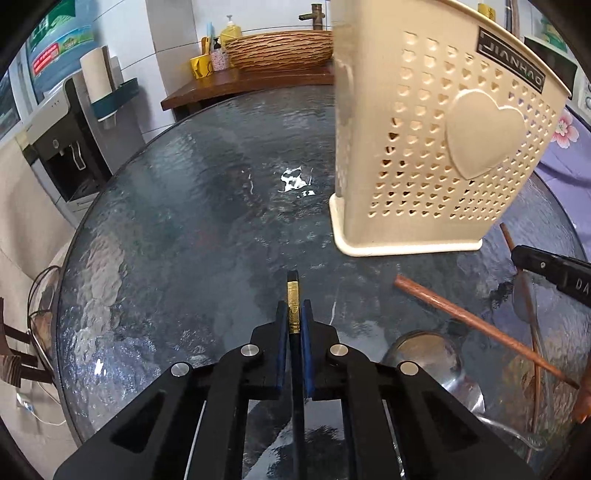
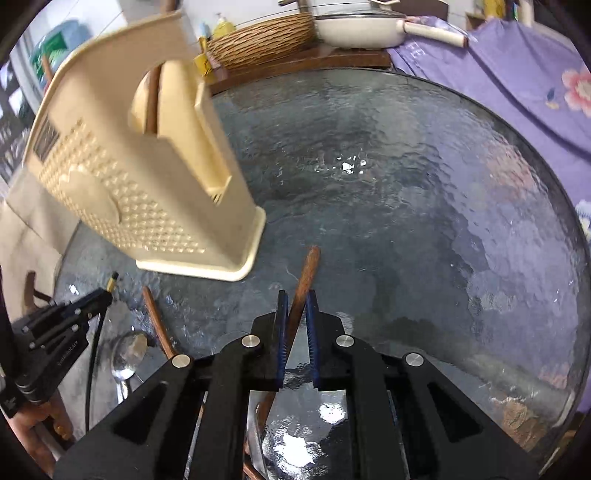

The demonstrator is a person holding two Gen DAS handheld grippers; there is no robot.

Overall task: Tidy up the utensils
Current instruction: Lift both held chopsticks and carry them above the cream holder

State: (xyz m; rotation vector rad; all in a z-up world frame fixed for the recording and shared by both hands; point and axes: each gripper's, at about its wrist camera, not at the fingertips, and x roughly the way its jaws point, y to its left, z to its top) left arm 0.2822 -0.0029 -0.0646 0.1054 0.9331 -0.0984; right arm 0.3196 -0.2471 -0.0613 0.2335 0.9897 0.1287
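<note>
My left gripper [image 1: 294, 308] is shut on a black chopstick with a gold band [image 1: 293, 302], which points forward over the glass table. It shows too in the right wrist view [image 2: 99, 295]. My right gripper [image 2: 296, 299] is shut on a brown wooden chopstick [image 2: 306, 273]. The cream perforated utensil holder [image 1: 443, 147] with a heart stands ahead right of the left gripper; in the right wrist view the holder [image 2: 147, 184] is ahead left, with a brown chopstick in it. More brown chopsticks [image 1: 480, 325] and a metal spoon [image 1: 424, 354] lie on the table.
The round textured glass table [image 1: 184, 221] carries everything. A wooden shelf with a woven basket [image 1: 280, 48] lies beyond it. A water dispenser [image 1: 66, 147] stands to the left. A purple floral cloth [image 2: 517, 74] and a white pan [image 2: 362, 26] are on the right.
</note>
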